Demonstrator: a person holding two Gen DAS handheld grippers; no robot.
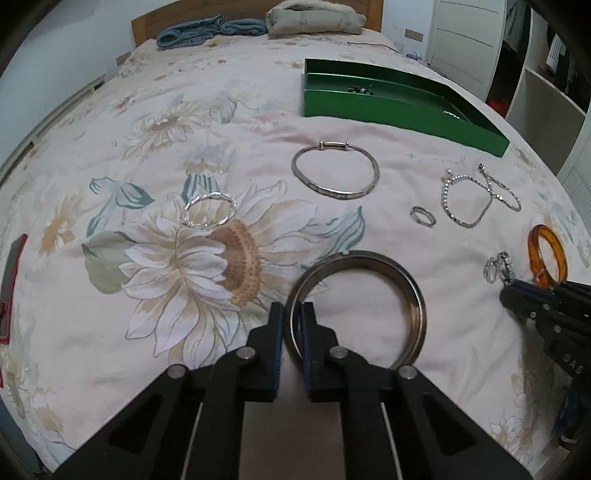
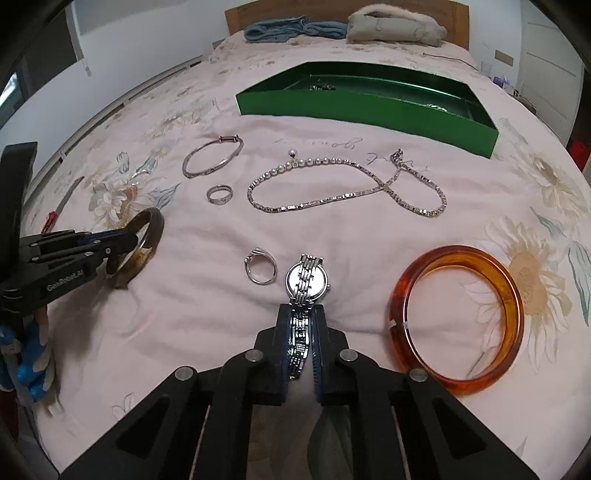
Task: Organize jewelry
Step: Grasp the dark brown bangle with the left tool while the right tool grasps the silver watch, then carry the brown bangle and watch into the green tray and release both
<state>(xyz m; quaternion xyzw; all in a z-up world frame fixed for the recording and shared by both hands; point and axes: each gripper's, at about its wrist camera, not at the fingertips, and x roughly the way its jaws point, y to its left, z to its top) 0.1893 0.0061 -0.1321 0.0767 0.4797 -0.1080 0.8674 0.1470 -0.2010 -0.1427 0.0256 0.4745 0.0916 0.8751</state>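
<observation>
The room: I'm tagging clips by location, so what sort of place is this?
Most likely a bedroom: the jewelry lies on a bed with a floral bedspread, a wooden headboard stands behind, and a folded blanket rests by it.

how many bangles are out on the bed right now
4: dark bangle in the left gripper, amber bangle right, silver bangle near the green box, twisted silver bangle left.

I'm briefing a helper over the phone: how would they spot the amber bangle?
On the floral bedspread, look nearer than the long green tray. Right of the silver wristwatch lies a thick translucent orange-brown plastic bangle; every piece around it is silvery metal.
</observation>
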